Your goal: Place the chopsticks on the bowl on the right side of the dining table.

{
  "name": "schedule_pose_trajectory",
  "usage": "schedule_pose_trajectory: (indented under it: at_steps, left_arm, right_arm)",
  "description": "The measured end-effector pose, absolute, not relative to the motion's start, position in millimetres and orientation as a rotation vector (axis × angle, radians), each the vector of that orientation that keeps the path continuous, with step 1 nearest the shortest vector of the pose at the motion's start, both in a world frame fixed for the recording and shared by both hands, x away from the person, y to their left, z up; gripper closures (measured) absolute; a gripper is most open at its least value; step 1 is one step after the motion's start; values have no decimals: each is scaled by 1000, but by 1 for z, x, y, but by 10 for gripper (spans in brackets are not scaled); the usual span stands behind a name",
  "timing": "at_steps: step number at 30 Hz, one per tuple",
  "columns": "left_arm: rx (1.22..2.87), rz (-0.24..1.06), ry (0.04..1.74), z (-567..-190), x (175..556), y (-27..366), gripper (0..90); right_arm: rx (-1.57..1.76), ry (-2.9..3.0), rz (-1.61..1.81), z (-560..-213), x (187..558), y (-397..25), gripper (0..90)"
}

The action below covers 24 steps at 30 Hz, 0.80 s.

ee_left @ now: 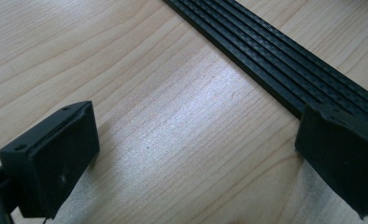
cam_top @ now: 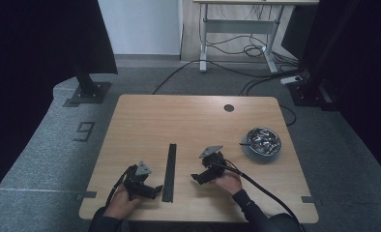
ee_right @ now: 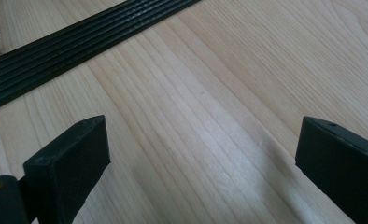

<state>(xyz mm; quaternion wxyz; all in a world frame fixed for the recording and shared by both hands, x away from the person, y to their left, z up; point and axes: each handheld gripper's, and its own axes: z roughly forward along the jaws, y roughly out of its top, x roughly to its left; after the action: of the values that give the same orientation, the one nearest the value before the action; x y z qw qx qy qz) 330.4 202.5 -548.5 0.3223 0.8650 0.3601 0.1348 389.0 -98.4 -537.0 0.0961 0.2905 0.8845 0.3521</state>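
A long black ribbed strip (cam_top: 169, 170) lies lengthwise on the wooden table (cam_top: 188, 121), between my two grippers. My left gripper (cam_top: 152, 191) rests low on the table just left of the strip's near end, jaws wide open with bare wood between them. In the left gripper view its right finger (ee_left: 343, 156) overlaps the strip (ee_left: 275, 56). My right gripper (cam_top: 197, 177) sits to the right of the strip, open and holding nothing. In the right gripper view the strip (ee_right: 79, 42) runs across the upper left, apart from the fingers (ee_right: 70, 168).
A shiny metal bowl (cam_top: 261, 141) stands on the table's right side, well clear of both hands. A round cable hole (cam_top: 228, 108) is near the far edge. Black cables trail from both grippers over the near edge. Grey carpet surrounds the table.
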Motion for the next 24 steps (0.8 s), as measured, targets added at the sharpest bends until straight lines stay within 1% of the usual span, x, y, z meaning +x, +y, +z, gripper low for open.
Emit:
schedule_pose_trajectory:
  at_steps: [24]
  left_arm:
    - [2272,354,944,-548,331,203,0]
  right_arm:
    - [836,2614,1044,-533,404,-50,16]
